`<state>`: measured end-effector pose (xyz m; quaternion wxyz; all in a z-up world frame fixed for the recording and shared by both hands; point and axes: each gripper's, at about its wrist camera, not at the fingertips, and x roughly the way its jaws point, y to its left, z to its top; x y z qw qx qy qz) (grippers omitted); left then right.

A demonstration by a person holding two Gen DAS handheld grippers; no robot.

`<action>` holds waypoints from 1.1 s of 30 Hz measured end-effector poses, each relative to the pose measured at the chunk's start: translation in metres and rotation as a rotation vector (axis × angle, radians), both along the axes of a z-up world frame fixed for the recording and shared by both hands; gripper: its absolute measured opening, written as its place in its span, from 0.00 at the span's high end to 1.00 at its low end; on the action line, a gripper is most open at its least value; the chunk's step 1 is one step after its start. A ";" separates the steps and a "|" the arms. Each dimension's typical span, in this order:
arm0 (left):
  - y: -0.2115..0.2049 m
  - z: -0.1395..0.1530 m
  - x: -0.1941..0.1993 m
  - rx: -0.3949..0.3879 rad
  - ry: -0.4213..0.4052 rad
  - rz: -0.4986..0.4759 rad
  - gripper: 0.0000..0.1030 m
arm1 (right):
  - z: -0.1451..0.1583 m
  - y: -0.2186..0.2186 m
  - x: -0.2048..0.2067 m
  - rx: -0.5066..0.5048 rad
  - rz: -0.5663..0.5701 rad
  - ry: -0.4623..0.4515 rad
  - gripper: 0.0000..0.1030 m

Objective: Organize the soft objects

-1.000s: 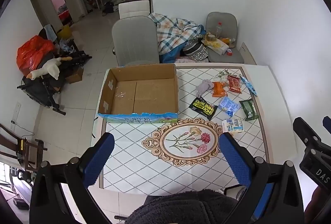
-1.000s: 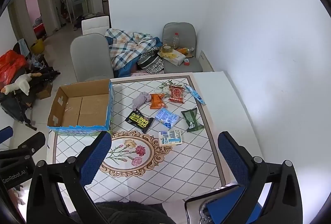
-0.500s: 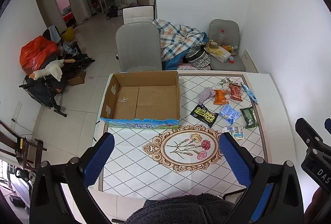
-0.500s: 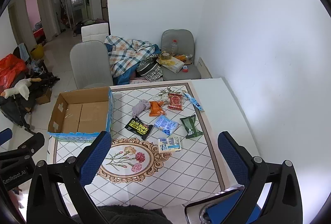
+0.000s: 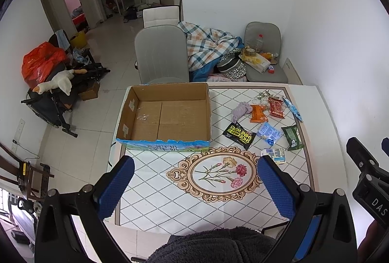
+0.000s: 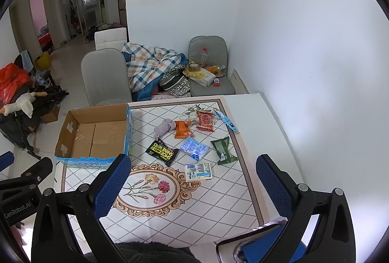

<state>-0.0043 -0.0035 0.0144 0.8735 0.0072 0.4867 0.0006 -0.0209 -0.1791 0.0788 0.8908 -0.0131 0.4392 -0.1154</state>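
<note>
Left wrist view: I hold the left tool (image 5: 194, 186) high above the near edge of the worktop (image 5: 155, 192), its two blue pads spread wide with nothing between them. The empty cardboard box (image 5: 167, 117) lies straight ahead and slightly to my left, open side up, its long axis running across the view. The soft packets sit to the right of the box, well apart from this tool: a rolled lilac cloth (image 5: 240, 110), an orange packet (image 5: 259, 114), a red packet (image 5: 276, 106), a black wipes pouch (image 5: 239, 134), a pale blue packet (image 5: 268, 133), a green packet (image 5: 292, 138) and a white tissue pack (image 5: 276, 155) just beyond the right pad. Right wrist view: the right tool (image 6: 193, 185) hovers likewise, pads spread and empty. Here the cluster lies almost dead ahead between the pads; the white tissue pack (image 6: 198, 172) is the nearest item, its long axis lying across my line of approach, with the black wipes pouch (image 6: 162, 150) and pale blue packet (image 6: 194, 147) just behind it and the green packet (image 6: 222, 148) to their right. The cardboard box (image 6: 96, 134) lies to the left of everything. I judge the right tool the nearer to every packet and the left the nearer to the box, so the first pick should fall to the right, carried leftward across the worktop (image 6: 209, 204).
</note>
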 end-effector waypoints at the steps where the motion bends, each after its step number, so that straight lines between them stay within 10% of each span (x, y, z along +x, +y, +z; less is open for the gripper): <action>1: -0.001 -0.001 0.001 0.000 0.002 0.000 0.00 | -0.001 0.001 -0.001 -0.001 -0.001 0.000 0.00; 33: 0.008 -0.006 0.009 -0.002 0.023 -0.012 0.00 | -0.010 0.013 0.007 -0.013 0.025 0.016 0.00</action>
